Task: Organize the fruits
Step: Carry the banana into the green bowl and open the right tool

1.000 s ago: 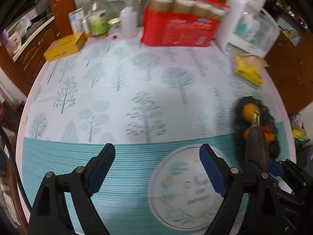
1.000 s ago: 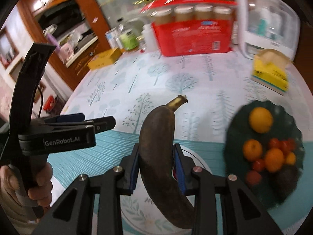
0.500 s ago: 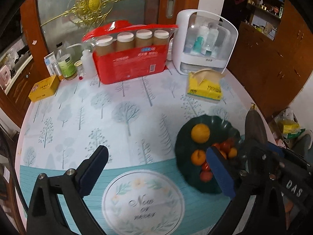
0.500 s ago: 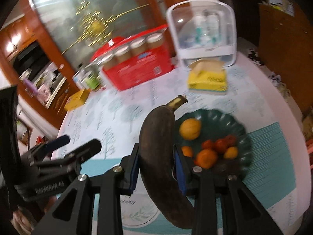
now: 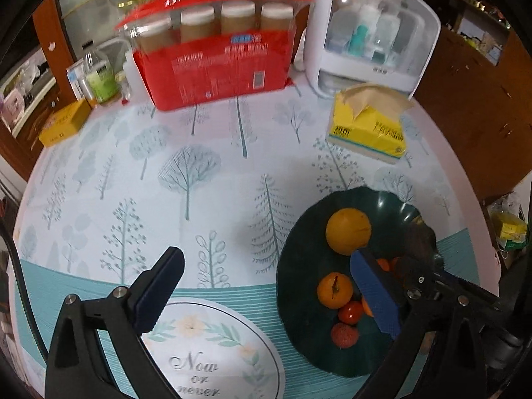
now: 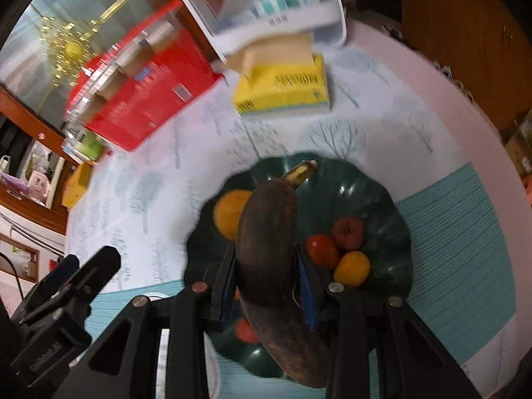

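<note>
While the dark, overripe banana [image 6: 269, 242] sits clamped between the jaws of our right gripper [image 6: 266, 286], its yellowish stem points forward over the dark green plate [image 6: 375, 193] and its body hangs above the plate's middle. On the plate we see a large orange [image 5: 348, 231], a smaller orange [image 5: 334, 290] with a stem, a red tomato [image 5: 351, 312] and a reddish lychee-like fruit [image 5: 344, 334]; from the right wrist view another small orange fruit [image 6: 351, 268] lies just beside a tomato. Our left gripper [image 5: 266, 296] has its jaws spread wide and holds nothing; its right finger hangs over the plate's near side, its left finger over the teal band of the tablecloth [image 5: 199, 179]. Beyond the plate on the table stand a yellow tissue pack [image 5: 365, 126], a red package of jars [image 5: 216, 63] and a white clear-fronted storage box [image 5: 372, 30]. A small yellow box [image 5: 63, 123] sits at the far left edge.
</note>
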The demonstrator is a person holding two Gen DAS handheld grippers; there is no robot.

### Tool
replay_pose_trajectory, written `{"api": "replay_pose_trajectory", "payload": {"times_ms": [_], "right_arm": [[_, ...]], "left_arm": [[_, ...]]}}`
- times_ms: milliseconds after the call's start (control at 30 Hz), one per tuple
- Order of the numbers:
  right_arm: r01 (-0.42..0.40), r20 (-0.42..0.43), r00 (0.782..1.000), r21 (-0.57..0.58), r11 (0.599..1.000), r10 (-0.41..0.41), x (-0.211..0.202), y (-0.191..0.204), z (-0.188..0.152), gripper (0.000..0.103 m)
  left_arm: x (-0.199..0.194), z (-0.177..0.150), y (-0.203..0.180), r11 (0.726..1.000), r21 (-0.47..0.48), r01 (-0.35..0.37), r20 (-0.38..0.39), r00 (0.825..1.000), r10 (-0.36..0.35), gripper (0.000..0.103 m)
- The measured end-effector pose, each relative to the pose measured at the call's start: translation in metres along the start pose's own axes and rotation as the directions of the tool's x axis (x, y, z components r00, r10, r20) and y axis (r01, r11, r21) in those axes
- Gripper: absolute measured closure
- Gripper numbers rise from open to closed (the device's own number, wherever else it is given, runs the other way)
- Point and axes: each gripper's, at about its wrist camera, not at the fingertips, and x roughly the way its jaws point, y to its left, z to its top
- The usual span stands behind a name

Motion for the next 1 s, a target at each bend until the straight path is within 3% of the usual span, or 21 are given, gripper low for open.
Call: {"api": "replay_pose_trajectory", "payload": {"times_ms": [233,567,1000], "right_arm": [[-0.015,-0.066,0.998,-0.031,0.999,0.013,0.027,-0.001,0.001,0.069],[-0.059,-0.086,0.995,-0.078,0.995,0.052,0.027,0.003,0.003,0.064],[-0.109,-0.012,0.994,-0.165,0.98,0.109,-0.01,0.014,-0.01,0.059]], "left_arm": [[0.019,-0.007,-0.001,0.999,-0.027,-0.025,-0.037,0.999,0.024,0.003],[0.015,-0.015,0.01,0.997,-0.067,-0.043,-0.045,0.998,0.04,0.003],[-0.019,-0.027,0.017,0.995,-0.097,-0.025,-0.007,1.0,0.024,0.003]]}}
